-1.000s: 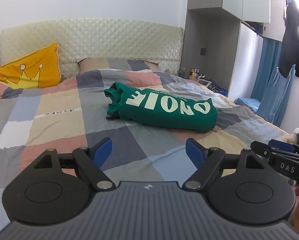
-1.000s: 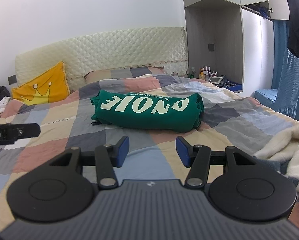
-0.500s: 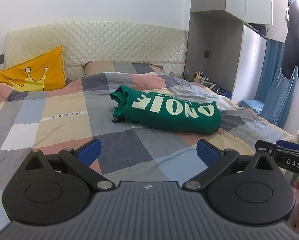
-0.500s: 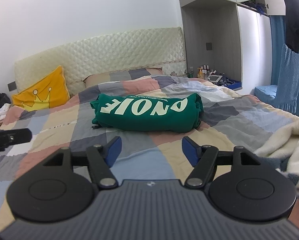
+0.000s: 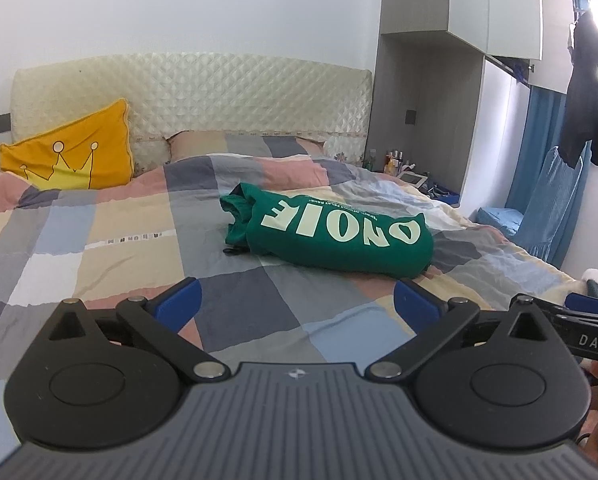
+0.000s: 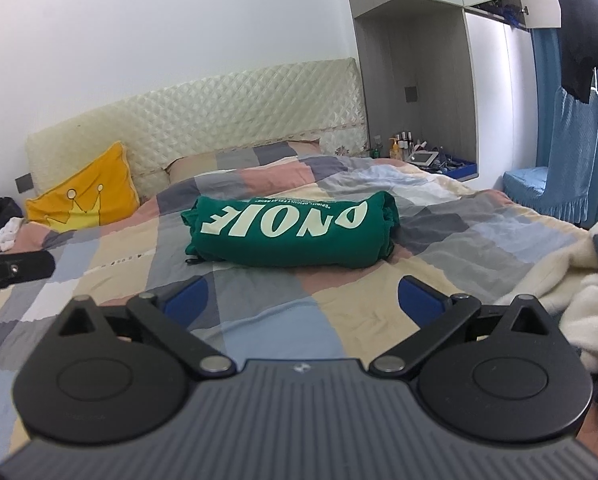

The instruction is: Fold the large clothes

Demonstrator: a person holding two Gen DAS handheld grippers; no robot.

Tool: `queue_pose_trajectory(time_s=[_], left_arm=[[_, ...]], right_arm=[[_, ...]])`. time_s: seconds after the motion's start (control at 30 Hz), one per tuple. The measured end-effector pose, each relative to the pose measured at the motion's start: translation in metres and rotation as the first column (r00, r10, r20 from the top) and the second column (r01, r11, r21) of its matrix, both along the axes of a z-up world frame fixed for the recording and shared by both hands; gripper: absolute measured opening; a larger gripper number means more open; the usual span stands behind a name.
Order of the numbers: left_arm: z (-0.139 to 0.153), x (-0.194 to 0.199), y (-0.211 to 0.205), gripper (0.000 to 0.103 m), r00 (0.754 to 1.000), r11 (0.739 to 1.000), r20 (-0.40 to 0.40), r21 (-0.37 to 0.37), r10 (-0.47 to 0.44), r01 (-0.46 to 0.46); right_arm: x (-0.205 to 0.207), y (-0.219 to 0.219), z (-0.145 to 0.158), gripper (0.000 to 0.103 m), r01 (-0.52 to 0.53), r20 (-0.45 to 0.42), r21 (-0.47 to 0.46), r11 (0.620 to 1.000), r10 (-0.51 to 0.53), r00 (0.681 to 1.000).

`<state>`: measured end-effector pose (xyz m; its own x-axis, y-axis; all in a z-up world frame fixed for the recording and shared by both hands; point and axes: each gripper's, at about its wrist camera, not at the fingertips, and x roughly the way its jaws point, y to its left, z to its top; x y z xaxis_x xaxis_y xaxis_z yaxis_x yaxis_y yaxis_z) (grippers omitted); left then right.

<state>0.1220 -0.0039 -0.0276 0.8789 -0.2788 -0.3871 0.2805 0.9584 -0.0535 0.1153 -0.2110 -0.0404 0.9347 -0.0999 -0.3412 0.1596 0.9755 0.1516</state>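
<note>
One green sweatshirt (image 5: 331, 236), folded into fat bundle, white letters on top, lies mid bed (image 5: 111, 248) on checked quilt. Left gripper (image 5: 297, 306) low over quilt, near side of bundle, aimed at it, spread wide, nothing inside. Right gripper (image 6: 301, 298) same, jaws just opened, empty. One yellow crown pillow (image 5: 75, 156) by headboard.

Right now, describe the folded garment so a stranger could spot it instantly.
Start at the bed's patchwork quilt. Near its middle, ahead of the quilted headboard, lies the green folded garment. It alone is solid green with big pale letters, unlike the yellow crown pillow.
</note>
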Motion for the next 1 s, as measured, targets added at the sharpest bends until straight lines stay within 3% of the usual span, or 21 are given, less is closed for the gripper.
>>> queue_pose_trajectory(time_s=[1.0], left_arm=[[0.01, -0.023, -0.006, 0.103, 0.999, 1.0, 0.021, 0.007, -0.027, 0.027]], right_arm=[[-0.016, 0.009, 0.005, 0.103, -0.013, -0.003, -0.004, 1.0, 0.013, 1.0]])
